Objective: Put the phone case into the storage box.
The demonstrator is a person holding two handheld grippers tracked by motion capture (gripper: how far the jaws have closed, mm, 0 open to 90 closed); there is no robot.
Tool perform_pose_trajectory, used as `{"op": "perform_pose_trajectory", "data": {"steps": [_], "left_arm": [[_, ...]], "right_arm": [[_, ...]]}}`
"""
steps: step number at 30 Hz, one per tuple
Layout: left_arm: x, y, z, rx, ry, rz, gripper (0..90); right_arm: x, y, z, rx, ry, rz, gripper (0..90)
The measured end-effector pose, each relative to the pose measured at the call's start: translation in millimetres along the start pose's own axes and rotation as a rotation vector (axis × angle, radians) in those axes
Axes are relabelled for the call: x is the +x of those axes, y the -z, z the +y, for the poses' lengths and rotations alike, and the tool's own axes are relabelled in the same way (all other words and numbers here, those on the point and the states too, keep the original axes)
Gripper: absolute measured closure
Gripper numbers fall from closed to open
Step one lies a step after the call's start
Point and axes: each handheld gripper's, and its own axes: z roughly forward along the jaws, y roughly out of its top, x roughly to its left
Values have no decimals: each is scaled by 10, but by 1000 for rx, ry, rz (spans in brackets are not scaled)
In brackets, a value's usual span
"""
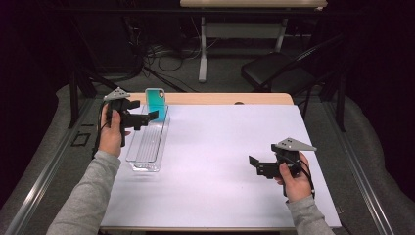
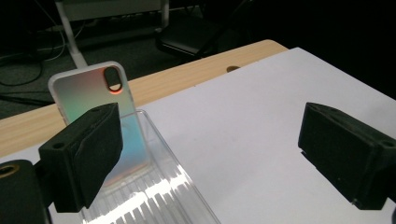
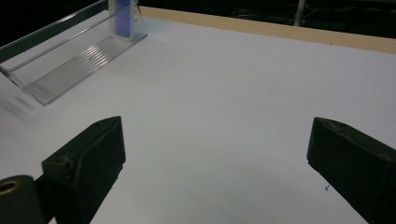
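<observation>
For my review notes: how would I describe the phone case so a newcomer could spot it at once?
On the white table, look to the far left for the clear ribbed plastic tray. The phone case stands upright at its far end, teal and iridescent with an oval camera cutout, the one coloured thing there.

no readable text, labels, brands or numbers anywhere

Phone case (image 2: 93, 93) stands upright in clear rack (image 2: 159, 186), fingers (image 2: 88, 154) apart.
</observation>
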Motion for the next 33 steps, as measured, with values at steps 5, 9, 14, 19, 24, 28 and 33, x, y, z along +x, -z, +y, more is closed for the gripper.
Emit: {"op": "perform_pose_trajectory", "data": {"steps": [5, 9, 14, 19, 24, 28, 33], "left_arm": [[-105, 39, -29, -9, -19, -19, 68], [-178, 78, -50, -18, -35, -41, 68], [-251, 163, -103, -39, -51, -69, 68], [-296, 263, -162, -56, -55, -92, 68], [-342, 385, -241, -73, -53, -119, 68], [-377, 472, -315, -93, -49, -127, 68], [-449, 574, -429, -99, -58, -132, 68]], "right_arm": [[-10, 16, 76, 9, 33, 11, 39], [-9, 28, 135, 9, 53, 15, 39], [10, 36, 154, 8, 72, 17, 39], [29, 79, 143, 7, 78, 10, 39], [39, 152, 120, 0, 70, 1, 39], [34, 222, 92, -4, 73, -8, 39], [13, 322, 43, -17, 75, -29, 39]]}}
